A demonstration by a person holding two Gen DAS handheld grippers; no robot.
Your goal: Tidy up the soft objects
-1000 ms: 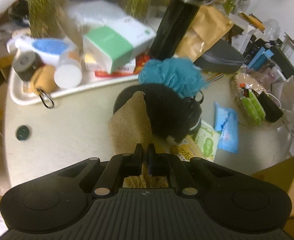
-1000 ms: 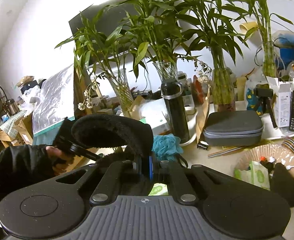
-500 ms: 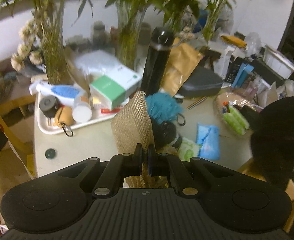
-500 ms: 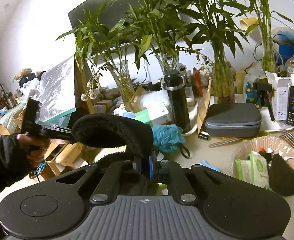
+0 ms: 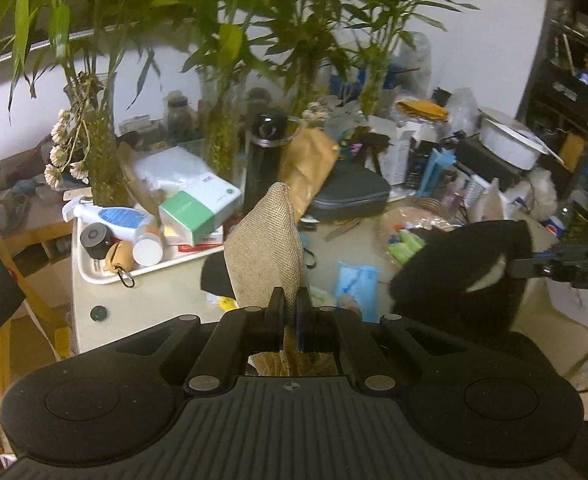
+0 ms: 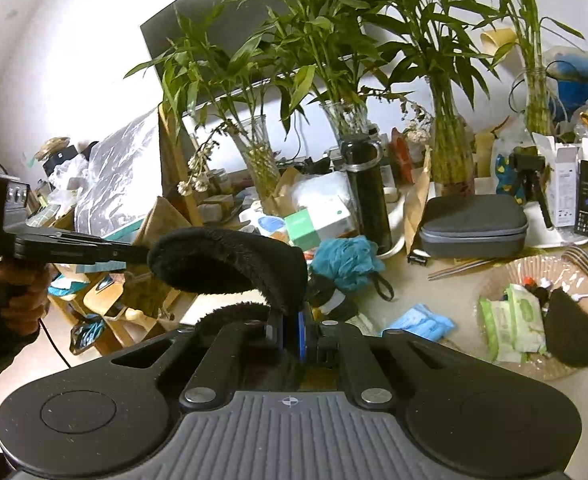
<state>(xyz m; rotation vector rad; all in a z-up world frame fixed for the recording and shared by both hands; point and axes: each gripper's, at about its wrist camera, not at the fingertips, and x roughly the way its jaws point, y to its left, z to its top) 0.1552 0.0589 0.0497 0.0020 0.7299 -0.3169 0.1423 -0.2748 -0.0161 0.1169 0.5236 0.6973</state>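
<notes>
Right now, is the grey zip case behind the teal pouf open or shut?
Shut. The grey zip case lies flat on the table with lid and base meeting along the seam all round; no gap shows.

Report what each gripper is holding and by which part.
The left gripper is shut on the lower edge of the tan woven pouch, which stands up from it. The right gripper pinches the black fuzzy piece by its near edge.

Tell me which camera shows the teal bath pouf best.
The right wrist view: the teal bath pouf lies in plain sight on the table beside the black bottle. In the left wrist view the held burlap pouch hides it almost entirely.
</notes>
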